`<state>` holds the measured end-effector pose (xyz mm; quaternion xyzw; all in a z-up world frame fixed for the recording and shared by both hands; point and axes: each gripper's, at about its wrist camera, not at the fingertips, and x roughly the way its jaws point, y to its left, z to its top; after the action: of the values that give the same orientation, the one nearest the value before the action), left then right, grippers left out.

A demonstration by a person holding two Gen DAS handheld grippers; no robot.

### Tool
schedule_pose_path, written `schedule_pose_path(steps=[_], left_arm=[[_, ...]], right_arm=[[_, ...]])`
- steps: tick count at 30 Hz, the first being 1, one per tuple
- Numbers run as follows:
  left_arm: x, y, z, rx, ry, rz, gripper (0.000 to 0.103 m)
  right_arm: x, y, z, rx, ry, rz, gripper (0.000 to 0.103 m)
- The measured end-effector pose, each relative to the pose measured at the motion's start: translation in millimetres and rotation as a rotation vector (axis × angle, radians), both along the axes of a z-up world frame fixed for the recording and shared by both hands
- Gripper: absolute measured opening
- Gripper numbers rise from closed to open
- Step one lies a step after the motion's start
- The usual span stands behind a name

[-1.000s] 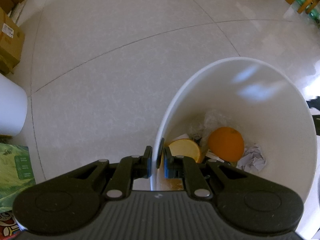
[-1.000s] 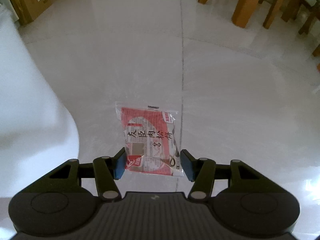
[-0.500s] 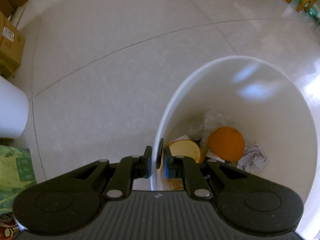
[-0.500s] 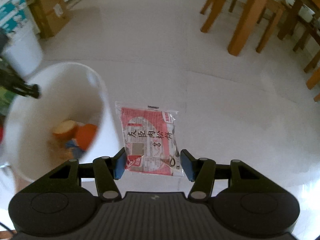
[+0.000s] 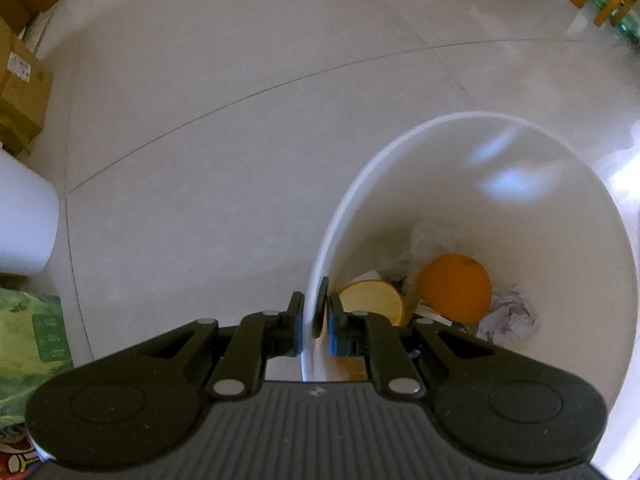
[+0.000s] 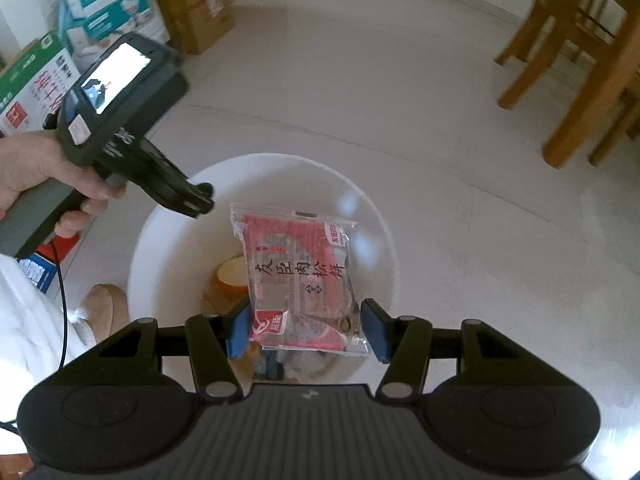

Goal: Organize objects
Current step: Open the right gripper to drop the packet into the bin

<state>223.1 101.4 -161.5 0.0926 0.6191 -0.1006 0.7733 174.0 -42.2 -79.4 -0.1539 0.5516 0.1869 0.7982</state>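
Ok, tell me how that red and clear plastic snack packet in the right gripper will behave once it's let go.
The red and clear plastic snack packet stands unsupported above the right gripper, so it is probably fairly stiff and light. It hangs over the white round bin, so it would likely drop in. Its glossy film looks slippery.

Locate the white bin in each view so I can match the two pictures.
Left wrist: the white bin fills the right half, its near rim pinched in the left tool.
Right wrist: the bin sits centre-left, under the red snack packet held by the right tool.
Shared landmark: the cut yellow fruit piece inside the bin.
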Motion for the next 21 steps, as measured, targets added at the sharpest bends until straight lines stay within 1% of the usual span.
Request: schedule_pose_path(steps=[2,3,4,6,9,14,17,21], left_arm=[[0,0,1,-0.006,0.001,0.0,0.009],[0,0,1,-0.004,-0.001,-0.004,0.009],[0,-1,1,-0.001,-0.004,-0.008,0.009],[-2,-2,0,-0.002,-0.006,-0.012,0.009],[-1,-1,1,-0.01,-0.001,-0.006,0.009],[-1,2,3,-0.009,-0.005,-0.008,0.009],[-1,1,3,-0.008,-0.005,-0.008,0.009],[-2,0,4,-0.008,-0.007,-0.008,0.009]], right_arm=[[6,13,-7,-0.008,-0.001,0.021,0.064],[8,16,-12,-0.014,-0.005,0.03,0.069],[11,17,-18,-0.026,-0.01,0.036,0.078],[15,22,-23,-0.057,-0.026,0.022,0.088],[14,32,-19,-0.078,-0.034,0.022,0.088],[16,30,-12,-0.078,-0.034,-0.015,0.091],[14,24,-4,-0.059,-0.035,-0.055,0.093],[8,18,7,-0.036,-0.035,-0.115,0.098]])
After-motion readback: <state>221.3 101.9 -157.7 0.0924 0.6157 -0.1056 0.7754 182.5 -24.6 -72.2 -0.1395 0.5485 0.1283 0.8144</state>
